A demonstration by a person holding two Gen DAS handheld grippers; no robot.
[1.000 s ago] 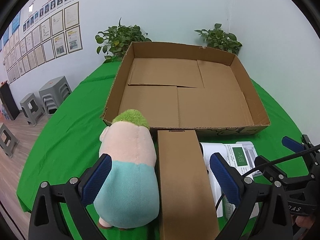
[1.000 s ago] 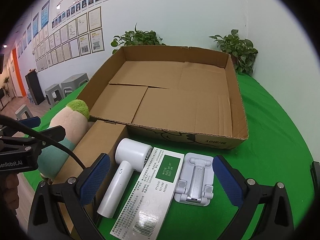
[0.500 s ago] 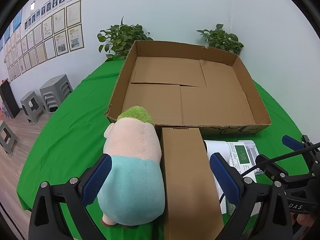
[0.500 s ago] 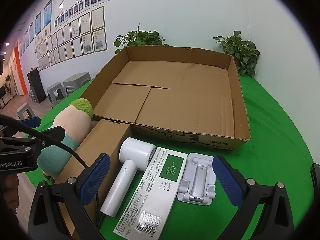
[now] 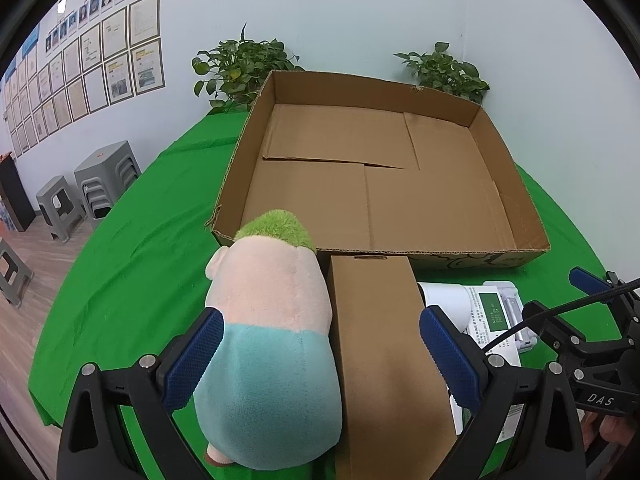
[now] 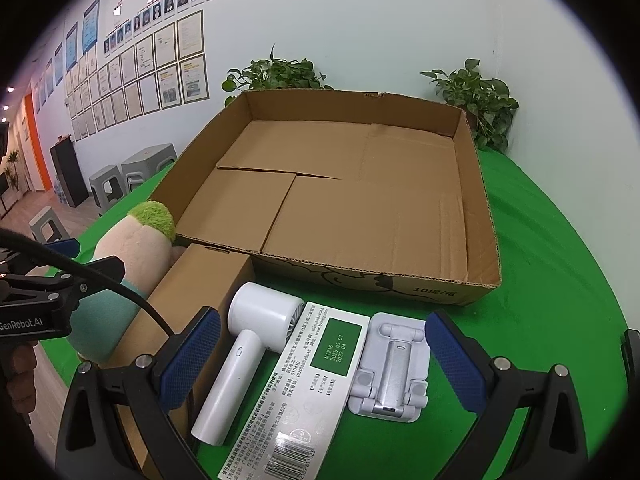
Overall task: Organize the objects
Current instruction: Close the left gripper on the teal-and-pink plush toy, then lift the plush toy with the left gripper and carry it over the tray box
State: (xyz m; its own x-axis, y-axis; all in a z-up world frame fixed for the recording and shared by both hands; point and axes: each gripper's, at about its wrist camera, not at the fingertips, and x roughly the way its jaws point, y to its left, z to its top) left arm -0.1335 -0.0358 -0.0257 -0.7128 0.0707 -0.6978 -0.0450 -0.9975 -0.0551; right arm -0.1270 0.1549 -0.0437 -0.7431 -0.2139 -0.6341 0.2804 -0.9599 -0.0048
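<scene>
Blue-padded left gripper (image 5: 320,354) and right gripper (image 6: 320,354) both gape wide, clamping nothing, near the desk's (image 5: 132,248) front edge.

The left gripper (image 5: 320,354) is held low and level, its two black arms reaching forward with the jaws spread wide; each blue pad (image 5: 194,356) stands clear, gripping nothing. In the right wrist view its black body shows at the left edge, with a hand (image 6: 16,376) wrapped under it and a black cable arching from it. The right gripper (image 6: 320,356) sits in the same pose, jaws parted wide, blue pads (image 6: 450,356) facing inward with nothing between them touched. In the left wrist view it lies just beside the left one, to its right.
</scene>
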